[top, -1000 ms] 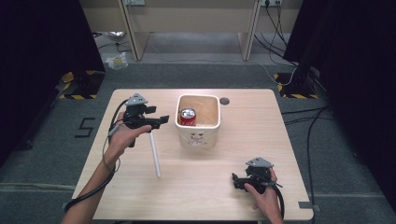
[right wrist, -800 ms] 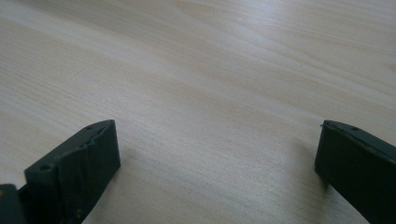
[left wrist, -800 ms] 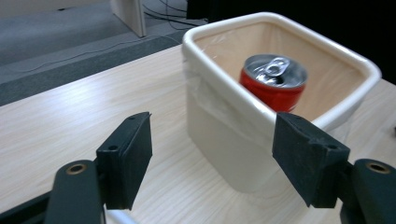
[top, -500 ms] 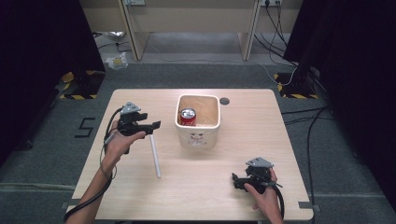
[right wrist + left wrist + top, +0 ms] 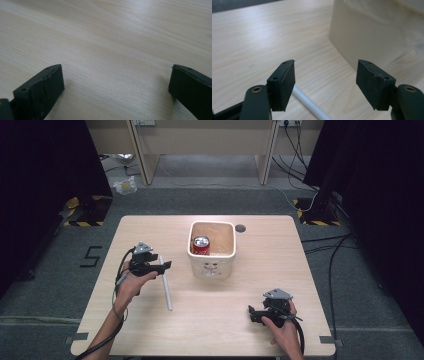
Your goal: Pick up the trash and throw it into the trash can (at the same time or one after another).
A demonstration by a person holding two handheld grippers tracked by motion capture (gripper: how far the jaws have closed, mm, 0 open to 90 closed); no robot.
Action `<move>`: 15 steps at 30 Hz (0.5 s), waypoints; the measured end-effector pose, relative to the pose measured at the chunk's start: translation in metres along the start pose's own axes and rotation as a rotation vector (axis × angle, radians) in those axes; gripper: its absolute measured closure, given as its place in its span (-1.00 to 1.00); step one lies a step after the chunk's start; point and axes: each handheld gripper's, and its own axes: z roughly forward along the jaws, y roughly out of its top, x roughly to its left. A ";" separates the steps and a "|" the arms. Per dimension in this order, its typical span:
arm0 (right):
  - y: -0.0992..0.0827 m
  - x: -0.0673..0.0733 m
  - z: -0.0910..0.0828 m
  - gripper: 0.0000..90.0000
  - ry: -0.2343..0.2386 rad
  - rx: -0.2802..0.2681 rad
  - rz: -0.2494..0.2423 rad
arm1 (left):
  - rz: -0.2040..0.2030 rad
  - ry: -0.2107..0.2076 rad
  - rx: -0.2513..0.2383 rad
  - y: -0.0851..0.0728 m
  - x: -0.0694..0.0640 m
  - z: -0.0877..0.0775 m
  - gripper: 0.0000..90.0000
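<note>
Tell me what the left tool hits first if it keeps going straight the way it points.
Probably the cream bin's side wall, straight ahead of the open left tool. The white tube lies low between the jaws, underneath that line; depth is uncertain.

The high view looks forward and down from above the person's side, taking in the whole wooden table [image 5: 225, 320], the grey floor around it and the desk legs beyond. The left gripper view sits low and close to the tabletop, looking out between its two black jaws toward the side wall of the cream bin [image 5: 372, 32], with a white tube [image 5: 312, 106] lying just under them; both also show in the high view. The right gripper view is as low and close, facing bare wood near the table's front right.
</note>
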 end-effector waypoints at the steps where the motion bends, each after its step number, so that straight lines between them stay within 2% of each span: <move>1: 0.000 0.000 0.000 -0.99 0.000 0.000 0.000 | 0.000 0.006 0.005 -0.003 0.000 0.002 -0.28; 7: 0.000 0.000 0.000 -0.99 0.000 0.000 0.000 | -0.006 0.016 0.034 -0.016 0.001 0.008 -0.24; 15: 0.000 0.000 0.000 -0.99 0.000 0.000 0.000 | -0.016 0.033 0.051 -0.024 0.004 0.012 -0.18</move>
